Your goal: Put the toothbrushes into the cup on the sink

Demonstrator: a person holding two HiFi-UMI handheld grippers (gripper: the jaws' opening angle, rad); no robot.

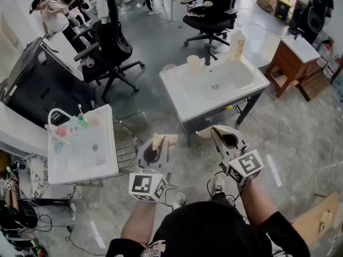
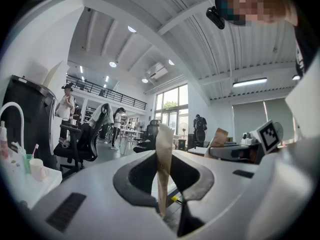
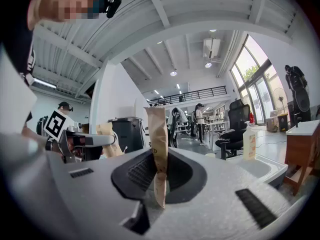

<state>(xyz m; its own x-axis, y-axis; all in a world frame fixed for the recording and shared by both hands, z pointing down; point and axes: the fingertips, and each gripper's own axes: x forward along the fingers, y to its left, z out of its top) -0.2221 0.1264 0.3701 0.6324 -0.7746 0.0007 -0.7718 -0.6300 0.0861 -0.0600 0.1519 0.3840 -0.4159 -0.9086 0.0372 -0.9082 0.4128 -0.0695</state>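
Note:
Both grippers hang level over the floor between two white sinks. My left gripper has its tan pads pressed together with nothing between them. My right gripper is likewise shut and empty. The sink ahead carries a cream cup, a black tap and a soap bottle. The left sink bears a green cup with a toothbrush sticking up, plus a pale cup.
Black office chairs stand beyond the sinks. A wooden side table is at the right, a black cabinet at the left. Cardboard and cables lie on the floor. People stand far off.

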